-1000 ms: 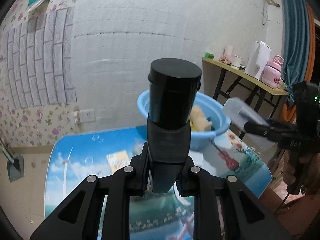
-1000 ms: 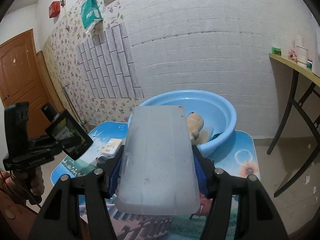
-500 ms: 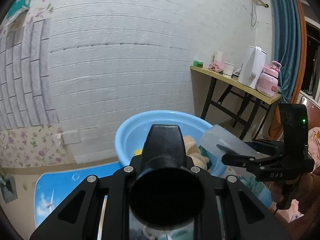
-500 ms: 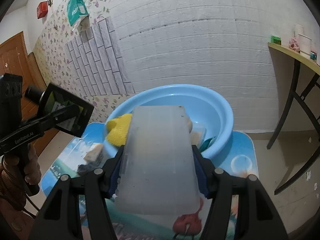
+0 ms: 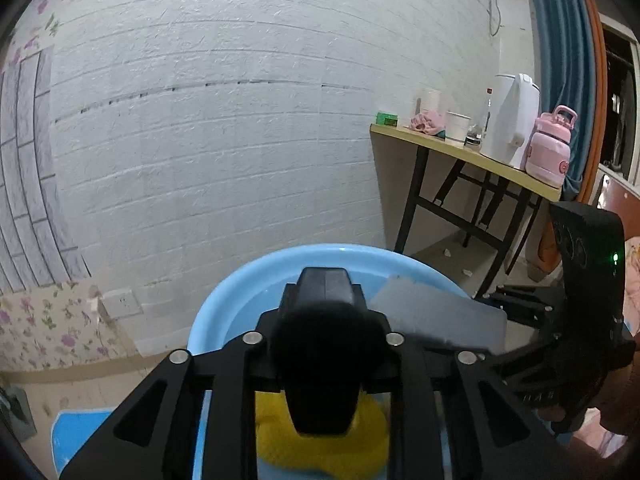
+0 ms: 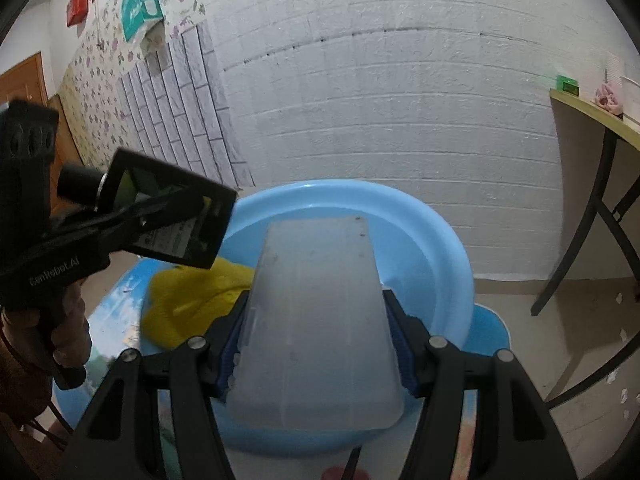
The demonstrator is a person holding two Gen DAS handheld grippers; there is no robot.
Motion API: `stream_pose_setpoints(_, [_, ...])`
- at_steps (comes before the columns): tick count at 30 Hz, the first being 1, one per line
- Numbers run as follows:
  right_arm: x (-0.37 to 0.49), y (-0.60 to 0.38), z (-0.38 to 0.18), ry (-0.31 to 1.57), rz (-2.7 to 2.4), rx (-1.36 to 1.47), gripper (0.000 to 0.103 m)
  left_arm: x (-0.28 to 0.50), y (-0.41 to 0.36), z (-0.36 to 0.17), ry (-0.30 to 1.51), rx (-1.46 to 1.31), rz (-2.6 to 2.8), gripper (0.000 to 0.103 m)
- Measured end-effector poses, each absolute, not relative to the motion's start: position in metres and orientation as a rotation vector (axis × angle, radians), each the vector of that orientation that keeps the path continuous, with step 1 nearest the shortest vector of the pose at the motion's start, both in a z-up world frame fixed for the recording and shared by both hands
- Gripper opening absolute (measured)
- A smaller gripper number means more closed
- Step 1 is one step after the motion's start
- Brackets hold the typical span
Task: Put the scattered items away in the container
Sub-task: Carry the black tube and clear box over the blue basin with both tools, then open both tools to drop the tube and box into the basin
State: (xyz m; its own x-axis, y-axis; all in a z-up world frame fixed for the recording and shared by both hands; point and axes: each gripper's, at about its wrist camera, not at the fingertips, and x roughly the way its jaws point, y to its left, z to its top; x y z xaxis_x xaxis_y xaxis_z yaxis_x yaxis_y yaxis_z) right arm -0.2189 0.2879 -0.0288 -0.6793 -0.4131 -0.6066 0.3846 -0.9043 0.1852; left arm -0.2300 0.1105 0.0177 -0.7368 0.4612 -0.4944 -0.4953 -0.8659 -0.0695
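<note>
While both grippers hang over the blue basin point(image 6: 440, 248), the holdings read as follows.

Left gripper point(image 5: 324, 364): fingers pressed onto a black bottle point(image 5: 320, 360), its round end turned toward the camera and its far end pointing to 12 o'clock, above the basin's interior. Seen from the right wrist camera, this gripper point(image 6: 168, 216) sits at 9 o'clock, out over the basin's left rim, with the person's left hand point(image 6: 68, 328) on its grip.

Right gripper point(image 6: 316, 332): fingers pinching a frosted plastic box point(image 6: 316, 320) by its two long sides, blue pads against the plastic. Box tilts with its far end raised toward 12 o'clock, over the basin's middle. From the left wrist camera the same box point(image 5: 436, 320) lies at 3 o'clock of the bottle, just beside it, with the right gripper point(image 5: 532, 320) behind.

Blue basin point(image 5: 224, 320): round, light blue, stands on a table with a printed blue top point(image 6: 488, 328). Contents visible: a yellow soft item point(image 5: 320, 448), directly under the bottle at 6 o'clock; from the right wrist camera it point(image 6: 188, 300) lies at the basin's left side, at 9 o'clock of the box. Other contents are hidden by the box and bottle.

Surroundings: white brick-pattern wall point(image 5: 240, 120) at 12 o'clock; side table point(image 5: 472, 156) at 2 o'clock bearing a white kettle point(image 5: 512, 120), a pink jug point(image 5: 548, 148) and a white cup point(image 5: 456, 126).
</note>
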Motion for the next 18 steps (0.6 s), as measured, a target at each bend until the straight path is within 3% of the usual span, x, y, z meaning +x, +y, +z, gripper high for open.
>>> stream_pose_setpoints(3, [-0.225, 0.289, -0.033, -0.065, -2.550, 0.943, 0.061, -0.235, 0.112, 0.017, 0.090, -0.687, 2.539, 0.033])
stream_pose_setpoints(18, [-0.215, 0.288, -0.026, -0.047, -2.580, 0.962, 0.064, -0.206, 0.090, 0.008, 0.059, -0.753, 2.563, 0.033])
